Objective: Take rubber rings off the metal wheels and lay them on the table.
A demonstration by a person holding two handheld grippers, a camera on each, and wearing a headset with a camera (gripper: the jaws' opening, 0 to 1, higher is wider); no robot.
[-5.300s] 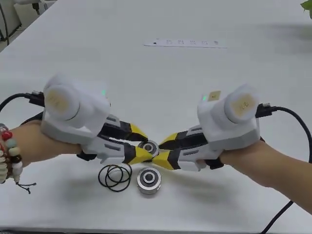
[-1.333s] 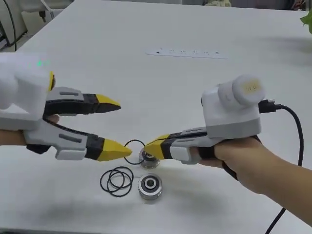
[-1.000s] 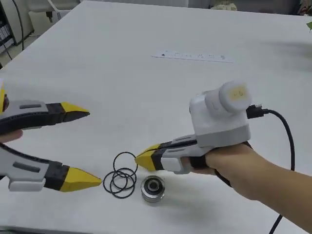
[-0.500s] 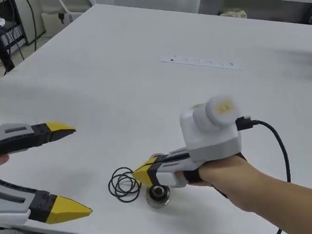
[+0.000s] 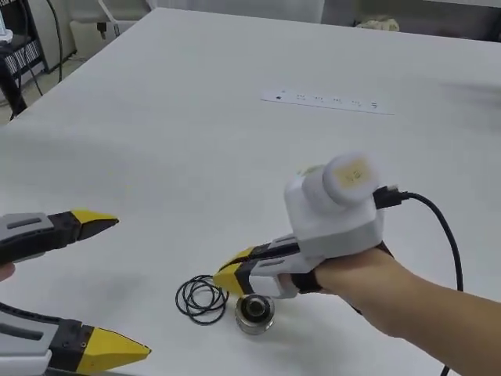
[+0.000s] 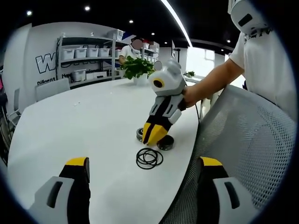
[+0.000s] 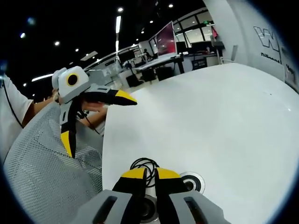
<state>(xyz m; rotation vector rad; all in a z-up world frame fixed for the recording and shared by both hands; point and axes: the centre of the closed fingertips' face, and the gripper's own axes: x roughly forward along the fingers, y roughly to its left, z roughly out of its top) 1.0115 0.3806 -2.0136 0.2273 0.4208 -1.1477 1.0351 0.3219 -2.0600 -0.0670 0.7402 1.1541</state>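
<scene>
Several black rubber rings (image 5: 202,298) lie in a loose pile on the white table (image 5: 196,117). One metal wheel (image 5: 254,312) stands just right of the pile, and a second wheel (image 7: 191,182) sits on the far side of my right gripper. My right gripper (image 5: 225,278) hovers low over both wheels, jaws shut, tips just short of the rings (image 7: 145,164); nothing hangs from it. My left gripper (image 5: 106,286) is wide open and empty, held back to the left, off the table's near edge. From it I see the rings (image 6: 149,158) and the right gripper (image 6: 153,135).
A flat white strip (image 5: 327,102) lies far back on the table. The right gripper's black cable (image 5: 438,227) trails off to the right. A grey mesh chair back (image 6: 243,140) stands at the table's near edge, and a potted plant (image 6: 136,67) at the far end.
The left gripper has opened and pulled back left, away from the wheels. The loose ring now lies with the pile. The right gripper has dropped lower over the wheels.
</scene>
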